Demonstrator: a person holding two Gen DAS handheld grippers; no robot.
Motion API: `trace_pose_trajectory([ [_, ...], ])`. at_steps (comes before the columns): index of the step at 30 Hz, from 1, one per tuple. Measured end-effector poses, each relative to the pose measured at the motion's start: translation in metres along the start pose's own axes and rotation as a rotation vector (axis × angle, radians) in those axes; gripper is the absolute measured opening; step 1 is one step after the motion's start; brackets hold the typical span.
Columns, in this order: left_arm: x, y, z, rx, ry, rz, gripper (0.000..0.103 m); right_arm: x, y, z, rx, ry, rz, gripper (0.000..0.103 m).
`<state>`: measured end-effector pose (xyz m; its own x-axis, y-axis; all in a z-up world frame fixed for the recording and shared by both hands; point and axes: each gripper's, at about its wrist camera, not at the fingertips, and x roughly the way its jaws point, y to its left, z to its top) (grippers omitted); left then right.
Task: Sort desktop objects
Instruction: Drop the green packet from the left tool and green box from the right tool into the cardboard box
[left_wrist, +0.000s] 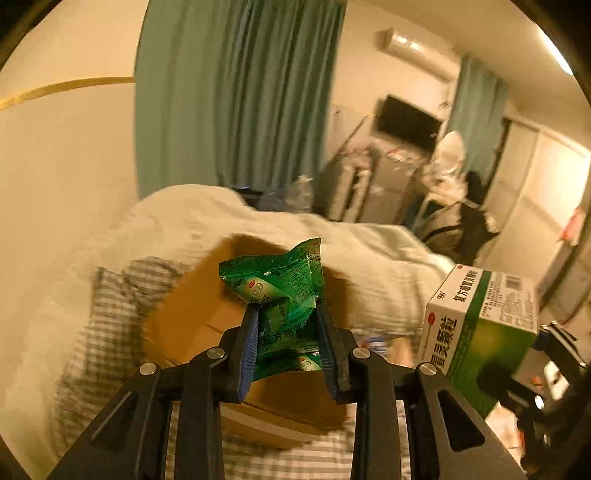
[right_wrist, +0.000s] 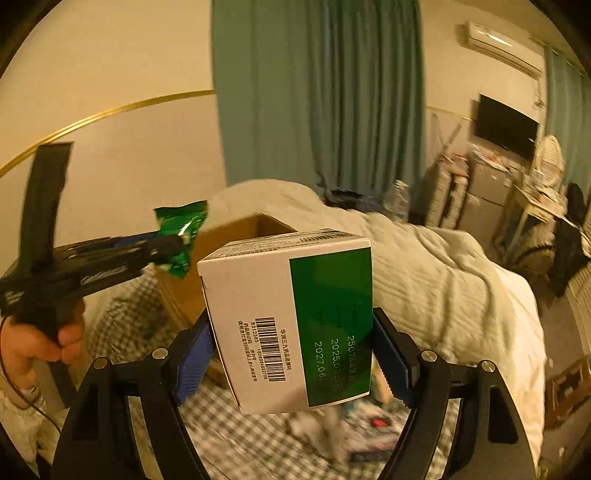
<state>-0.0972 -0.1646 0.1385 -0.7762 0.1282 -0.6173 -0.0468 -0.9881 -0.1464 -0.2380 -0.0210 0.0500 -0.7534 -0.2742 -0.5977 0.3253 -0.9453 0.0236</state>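
Note:
My left gripper (left_wrist: 286, 314) is shut on several green foil medicine sachets (left_wrist: 280, 284) and holds them in the air above an open cardboard box (left_wrist: 192, 306). In the right wrist view the left gripper (right_wrist: 166, 243) with its sachets (right_wrist: 181, 236) is at the left, over the same cardboard box (right_wrist: 243, 229). My right gripper (right_wrist: 291, 354) is shut on a white and green medicine box (right_wrist: 291, 317), held up in the air. The medicine box also shows at the right of the left wrist view (left_wrist: 480, 321).
The cardboard box rests on a checked sheet (left_wrist: 107, 325) beside a pale quilt (right_wrist: 443, 266). Small loose items (right_wrist: 354, 424) lie on the sheet below the right gripper. A green curtain (left_wrist: 236, 96), a TV (right_wrist: 506, 125) and cluttered furniture stand behind.

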Motion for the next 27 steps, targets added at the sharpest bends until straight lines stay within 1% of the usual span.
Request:
trace_pose_trajectory([
  [2, 0.017, 0.016, 0.003, 0.014, 0.034, 0.068, 0.031, 0.02, 0.02, 0.009, -0.009, 0.003, 0.026, 0.079],
  [3, 0.026, 0.022, 0.002, -0.007, 0.044, 0.086, 0.031, 0.031, 0.027, 0.012, -0.01, 0.006, 0.044, 0.079],
  [4, 0.034, 0.032, 0.003, -0.03, 0.063, 0.082, 0.031, 0.043, 0.034, 0.015, -0.012, 0.008, 0.062, 0.079],
  [5, 0.045, 0.034, 0.002, -0.046, 0.079, 0.074, 0.031, 0.055, 0.038, 0.016, -0.011, 0.02, 0.073, 0.079],
  [7, 0.066, 0.049, -0.001, -0.1, 0.135, 0.033, 0.031, 0.08, 0.042, 0.017, 0.003, 0.049, 0.078, 0.079],
  [8, 0.074, 0.054, -0.005, -0.122, 0.152, 0.026, 0.031, 0.094, 0.044, 0.016, 0.015, 0.071, 0.09, 0.079],
  [11, 0.087, 0.064, -0.014, -0.131, 0.159, 0.02, 0.031, 0.119, 0.048, 0.012, 0.036, 0.103, 0.091, 0.079],
  [13, 0.091, 0.065, -0.018, -0.134, 0.16, -0.006, 0.031, 0.133, 0.047, 0.01, 0.033, 0.122, 0.081, 0.079],
  [15, 0.094, 0.065, -0.022, -0.145, 0.167, -0.035, 0.031, 0.141, 0.05, 0.01, 0.033, 0.129, 0.072, 0.079],
  [18, 0.098, 0.061, -0.022, -0.131, 0.178, -0.038, 0.031, 0.151, 0.049, 0.01, 0.046, 0.124, 0.078, 0.081],
  [19, 0.099, 0.059, -0.02, -0.131, 0.182, -0.038, 0.036, 0.152, 0.049, 0.01, 0.052, 0.121, 0.083, 0.082],
  [20, 0.099, 0.057, -0.016, -0.137, 0.186, -0.039, 0.047, 0.151, 0.044, 0.01, 0.056, 0.121, 0.09, 0.083],
  [21, 0.096, 0.055, -0.014, -0.152, 0.182, -0.055, 0.054, 0.148, 0.042, 0.009, 0.06, 0.114, 0.097, 0.088],
  [22, 0.092, 0.057, -0.014, -0.175, 0.172, -0.081, 0.069, 0.142, 0.044, 0.009, 0.064, 0.105, 0.093, 0.093],
  [23, 0.086, 0.059, -0.012, -0.198, 0.157, -0.114, 0.076, 0.137, 0.044, 0.008, 0.064, 0.093, 0.088, 0.094],
  [24, 0.081, 0.06, -0.012, -0.212, 0.149, -0.129, 0.077, 0.131, 0.045, 0.009, 0.061, 0.084, 0.086, 0.094],
  [27, 0.068, 0.06, -0.008, -0.209, 0.147, -0.117, 0.077, 0.109, 0.038, 0.01, 0.062, 0.067, 0.08, 0.094],
])
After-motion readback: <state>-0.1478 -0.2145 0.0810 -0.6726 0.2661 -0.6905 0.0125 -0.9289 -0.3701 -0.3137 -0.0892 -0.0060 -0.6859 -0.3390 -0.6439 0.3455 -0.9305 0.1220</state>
